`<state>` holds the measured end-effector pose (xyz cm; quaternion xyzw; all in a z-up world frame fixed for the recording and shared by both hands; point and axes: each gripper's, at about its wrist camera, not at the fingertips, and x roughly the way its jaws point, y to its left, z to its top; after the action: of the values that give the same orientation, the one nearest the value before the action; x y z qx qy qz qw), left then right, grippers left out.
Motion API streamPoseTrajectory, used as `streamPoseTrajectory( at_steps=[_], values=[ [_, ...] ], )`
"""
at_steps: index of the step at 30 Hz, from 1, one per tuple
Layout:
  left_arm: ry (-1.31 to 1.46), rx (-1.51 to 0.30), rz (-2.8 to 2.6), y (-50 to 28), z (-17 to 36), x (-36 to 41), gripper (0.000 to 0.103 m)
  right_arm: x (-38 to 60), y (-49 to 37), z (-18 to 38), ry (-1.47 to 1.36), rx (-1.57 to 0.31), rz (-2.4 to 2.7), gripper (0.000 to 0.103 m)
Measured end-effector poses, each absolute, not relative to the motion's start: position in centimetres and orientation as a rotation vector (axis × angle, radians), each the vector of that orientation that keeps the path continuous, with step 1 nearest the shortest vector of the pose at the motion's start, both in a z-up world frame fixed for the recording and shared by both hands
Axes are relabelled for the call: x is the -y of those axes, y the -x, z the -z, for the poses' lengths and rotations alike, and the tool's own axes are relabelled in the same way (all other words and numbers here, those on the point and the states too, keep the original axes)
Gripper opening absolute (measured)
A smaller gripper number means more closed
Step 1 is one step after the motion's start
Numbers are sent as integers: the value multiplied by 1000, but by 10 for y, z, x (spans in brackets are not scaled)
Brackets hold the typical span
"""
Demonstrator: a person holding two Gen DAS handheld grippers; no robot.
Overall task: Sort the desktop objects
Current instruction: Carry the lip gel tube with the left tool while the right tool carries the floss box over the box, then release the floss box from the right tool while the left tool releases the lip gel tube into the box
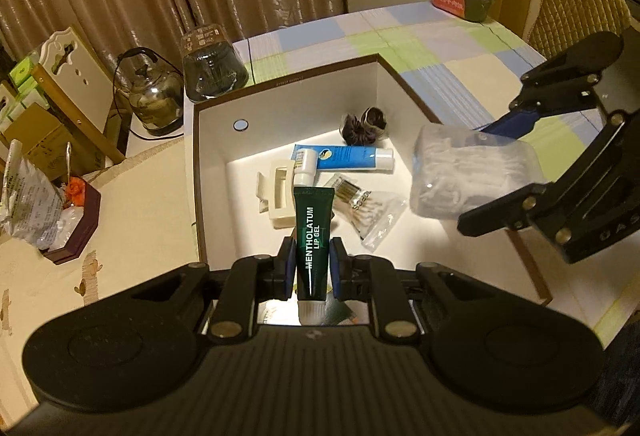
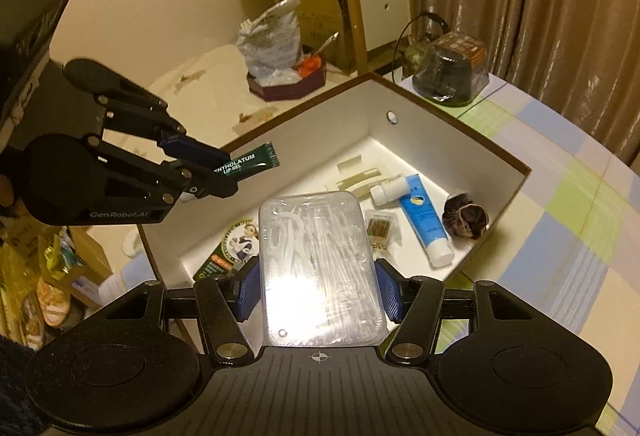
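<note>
Left gripper (image 1: 311, 268): clamped on green lip gel tube (image 1: 312, 236), held over near edge of white box (image 1: 288, 104).
Right gripper (image 2: 318, 286): pads squeezing clear plastic case (image 2: 320, 272) of white picks, above box.
Box floor: blue tube (image 2: 424, 224), dark scrunchie (image 2: 466, 218), swab packet (image 1: 368, 210).
</note>
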<state>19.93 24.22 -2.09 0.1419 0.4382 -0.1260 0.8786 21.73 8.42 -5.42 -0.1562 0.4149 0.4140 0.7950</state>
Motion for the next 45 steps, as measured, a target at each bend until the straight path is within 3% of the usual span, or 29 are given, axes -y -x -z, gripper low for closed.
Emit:
streamPoseTrajectory(
  at_steps=[20,45],
  values=[
    [-285,-949,354,-239,46,-272,14,-130,-253,118,456,-1014,-777,59],
    [-280,-1007,403,-254,66,-264,14,-124,-254,108,446,-1018,-761,59]
  ],
)
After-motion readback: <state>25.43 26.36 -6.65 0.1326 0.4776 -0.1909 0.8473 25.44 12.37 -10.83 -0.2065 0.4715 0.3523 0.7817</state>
